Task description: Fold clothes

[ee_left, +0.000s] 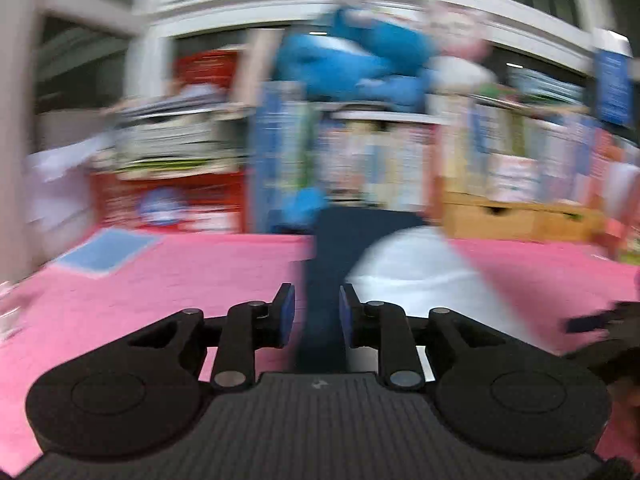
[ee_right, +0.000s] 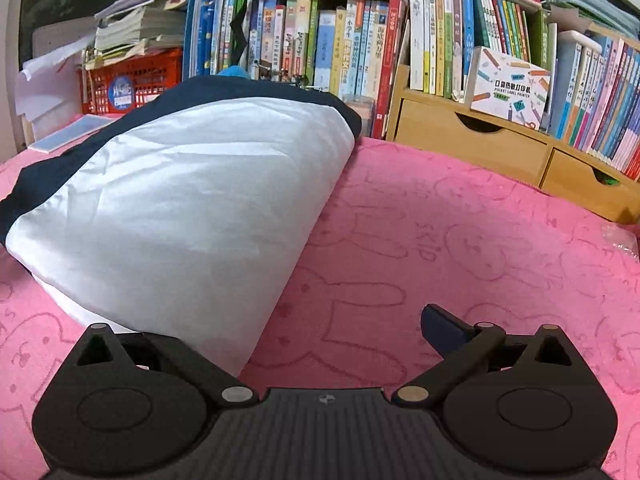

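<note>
A folded garment (ee_right: 192,200), pale white with a navy part along its far and left edges, lies on the pink rabbit-print cloth (ee_right: 440,240). My right gripper (ee_right: 280,336) stands wide open low over the cloth at the garment's near corner. That white corner covers its left finger, while the right finger (ee_right: 444,332) is bare over pink. The left wrist view is smeared by motion. There my left gripper (ee_left: 317,316) has its blue pads (ee_left: 288,312) a narrow gap apart, and a navy strip of the garment (ee_left: 324,264) runs through the gap, with its white part (ee_left: 416,276) to the right.
Packed bookshelves (ee_right: 352,48) and a wooden drawer unit (ee_right: 480,140) close off the far side. A red basket (ee_right: 132,80) under stacked papers stands far left, with a blue pad (ee_right: 68,134) on the cloth before it. Blue plush toys (ee_left: 352,60) sit on top.
</note>
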Action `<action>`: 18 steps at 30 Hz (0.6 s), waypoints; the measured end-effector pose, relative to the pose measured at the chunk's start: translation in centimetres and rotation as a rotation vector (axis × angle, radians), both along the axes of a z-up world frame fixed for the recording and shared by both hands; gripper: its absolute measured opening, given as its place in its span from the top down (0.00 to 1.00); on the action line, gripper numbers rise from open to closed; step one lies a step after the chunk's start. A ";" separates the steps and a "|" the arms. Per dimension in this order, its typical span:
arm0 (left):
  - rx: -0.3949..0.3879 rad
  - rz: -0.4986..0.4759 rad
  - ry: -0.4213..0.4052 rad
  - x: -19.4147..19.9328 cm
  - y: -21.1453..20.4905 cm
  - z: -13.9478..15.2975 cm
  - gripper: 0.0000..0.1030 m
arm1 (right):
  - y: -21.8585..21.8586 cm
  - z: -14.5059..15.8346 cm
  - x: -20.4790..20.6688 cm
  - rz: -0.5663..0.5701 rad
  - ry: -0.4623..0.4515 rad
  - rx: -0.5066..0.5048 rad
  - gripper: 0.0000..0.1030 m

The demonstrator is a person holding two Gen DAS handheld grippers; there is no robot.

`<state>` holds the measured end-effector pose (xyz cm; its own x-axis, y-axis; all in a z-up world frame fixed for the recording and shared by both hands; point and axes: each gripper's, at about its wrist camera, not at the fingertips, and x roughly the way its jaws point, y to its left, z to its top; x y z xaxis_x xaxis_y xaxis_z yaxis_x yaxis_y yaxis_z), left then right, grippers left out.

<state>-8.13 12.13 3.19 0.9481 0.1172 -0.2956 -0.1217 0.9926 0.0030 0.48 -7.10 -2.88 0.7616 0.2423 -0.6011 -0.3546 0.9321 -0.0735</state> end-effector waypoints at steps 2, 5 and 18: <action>0.055 -0.029 0.052 2.5 -1.9 -1.4 0.77 | 0.0 0.0 -0.1 0.000 -0.004 -0.001 0.00; 0.093 0.002 0.211 5.7 -1.4 -4.2 0.79 | -0.7 0.1 -0.7 0.020 -0.039 -0.035 0.00; 0.256 -0.025 0.299 5.9 -1.2 -5.9 0.88 | 2.2 -1.5 -4.7 0.220 -0.380 -0.457 0.04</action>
<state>-2.23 10.95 -2.73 0.8282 0.2008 -0.5233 -0.0536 0.9577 0.2826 -4.24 -4.89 -4.40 0.9036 0.2004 -0.3786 -0.4054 0.6853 -0.6049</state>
